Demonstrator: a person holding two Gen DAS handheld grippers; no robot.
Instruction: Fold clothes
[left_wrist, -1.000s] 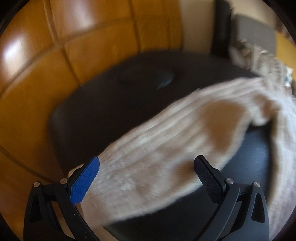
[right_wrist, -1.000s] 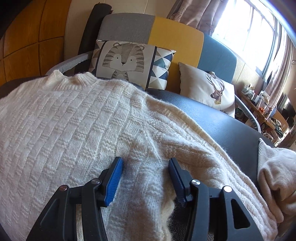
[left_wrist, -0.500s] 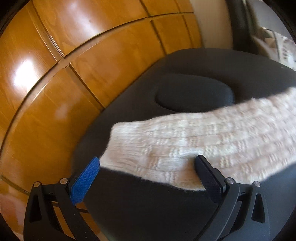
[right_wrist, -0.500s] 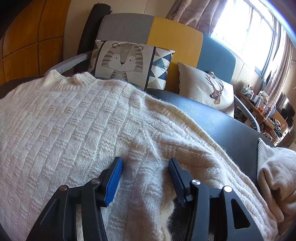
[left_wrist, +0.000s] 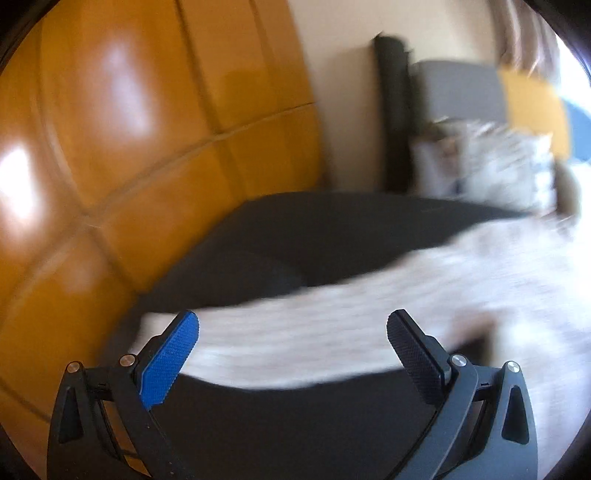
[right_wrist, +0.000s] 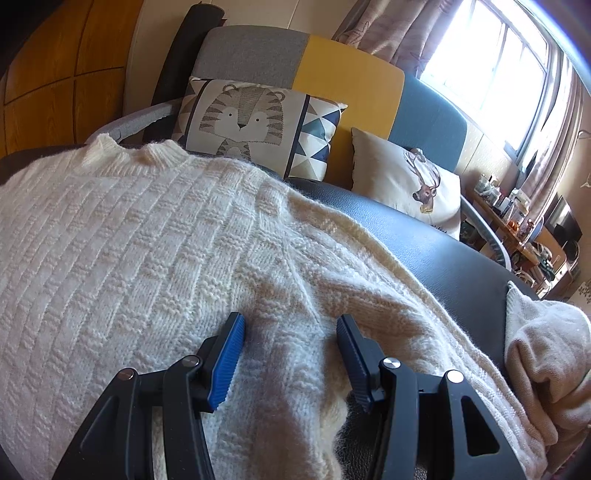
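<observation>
A cream knitted sweater (right_wrist: 129, 240) lies spread on a black padded surface (right_wrist: 443, 251), collar at the far side. My right gripper (right_wrist: 291, 332) rests low on its right part, near the armpit seam. Its fingers stand half apart with flat knit between them and nothing pinched. In the blurred left wrist view, the sweater's sleeve (left_wrist: 332, 325) lies stretched out across the black surface (left_wrist: 314, 229). My left gripper (left_wrist: 291, 332) hovers above the sleeve's cuff end, open and holding nothing.
A second cream garment (right_wrist: 546, 343) lies bunched at the right edge of the surface. Behind stands a sofa with a tiger cushion (right_wrist: 243, 118) and a deer cushion (right_wrist: 413, 184). A wood-panelled wall (left_wrist: 129, 129) runs along the left. A cluttered shelf sits far right.
The sleeve that filled the space between the left fingers now lies flat on the black surface. The left gripper has drawn up and away and swung right. The right gripper has not moved.
</observation>
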